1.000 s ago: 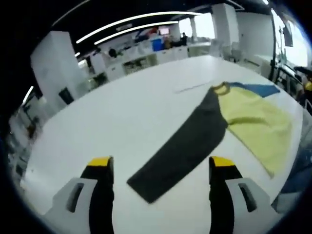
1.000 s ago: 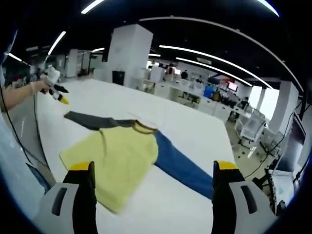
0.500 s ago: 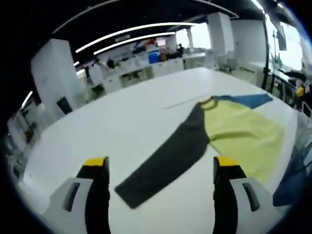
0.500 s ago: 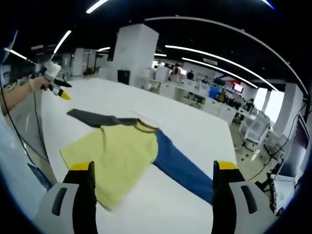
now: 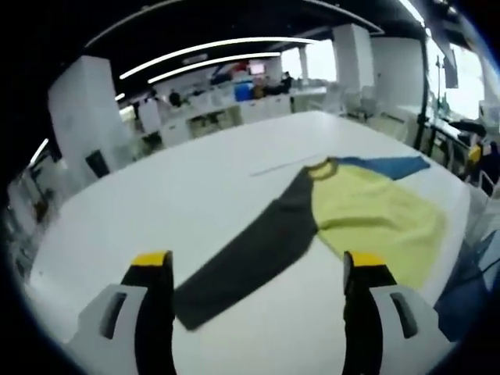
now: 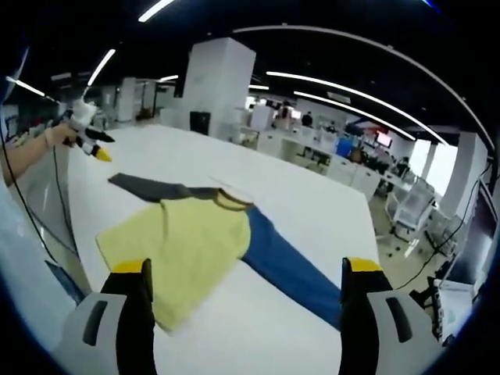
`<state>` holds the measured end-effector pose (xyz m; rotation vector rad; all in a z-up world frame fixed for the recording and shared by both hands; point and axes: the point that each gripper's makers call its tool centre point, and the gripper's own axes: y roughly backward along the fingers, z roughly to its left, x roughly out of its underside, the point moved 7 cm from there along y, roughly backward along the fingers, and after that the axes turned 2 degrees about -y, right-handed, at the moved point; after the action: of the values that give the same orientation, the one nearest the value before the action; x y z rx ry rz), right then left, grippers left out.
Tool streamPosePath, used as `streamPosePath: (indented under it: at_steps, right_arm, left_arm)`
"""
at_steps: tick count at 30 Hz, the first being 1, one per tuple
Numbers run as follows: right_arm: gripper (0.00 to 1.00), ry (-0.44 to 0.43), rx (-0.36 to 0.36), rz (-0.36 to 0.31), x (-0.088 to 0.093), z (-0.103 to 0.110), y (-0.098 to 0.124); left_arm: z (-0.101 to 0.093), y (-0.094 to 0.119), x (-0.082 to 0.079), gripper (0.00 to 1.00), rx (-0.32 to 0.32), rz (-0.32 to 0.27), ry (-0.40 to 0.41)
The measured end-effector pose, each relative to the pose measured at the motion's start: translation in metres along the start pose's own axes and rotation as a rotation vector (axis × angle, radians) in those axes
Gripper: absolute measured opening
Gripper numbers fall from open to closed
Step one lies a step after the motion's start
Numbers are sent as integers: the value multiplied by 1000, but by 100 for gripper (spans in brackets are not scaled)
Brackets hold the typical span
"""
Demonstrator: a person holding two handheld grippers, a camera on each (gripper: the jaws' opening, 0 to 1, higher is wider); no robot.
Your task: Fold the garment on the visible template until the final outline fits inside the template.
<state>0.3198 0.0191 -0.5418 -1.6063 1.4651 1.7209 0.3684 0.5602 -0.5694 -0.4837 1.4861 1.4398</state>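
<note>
A long-sleeved shirt lies flat on the white table [image 5: 180, 195]. Its body is yellow [image 5: 367, 223], one sleeve dark grey [image 5: 250, 258], the other blue [image 5: 383, 166]. In the right gripper view the yellow body [image 6: 183, 242] is at centre left, the blue sleeve [image 6: 293, 269] runs right and the grey sleeve [image 6: 148, 189] points left. My left gripper [image 5: 254, 269] hovers open above the grey sleeve's cuff end. My right gripper [image 6: 242, 273] stands open above the shirt's hem and blue sleeve. A thin pale strip [image 5: 281, 162], perhaps the template edge, lies by the collar.
The left gripper [image 6: 86, 134], held in a person's hand, shows at the far left of the right gripper view. Desks, chairs and a white pillar [image 6: 215, 86] stand beyond the table. The near table edge [image 6: 47, 258] drops off at the left.
The left gripper view has shifted, so the shirt sits slightly lower and further left in it. The right gripper view is almost unchanged. The garment itself has not moved.
</note>
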Motion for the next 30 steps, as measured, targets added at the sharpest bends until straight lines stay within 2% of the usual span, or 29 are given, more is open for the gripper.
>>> streamPosePath:
  at_steps: [10,17,24,30]
  right_arm:
    - [100,-14,6,-14,-1,3,-3]
    - [100,-32,14,-26,1,8,-6]
    - [100,-51,33,-25,9,7,-3]
    - [100,-55,39,-8,19,9,-1]
  left_arm:
    - [-24,9,-15,88,24,-49,-30]
    - [-39,12,-20,90,51,-56,-51]
    - [-64,16,-22,92,73,-79,-45]
    - [-88,20,-16,92,115,-70,-16]
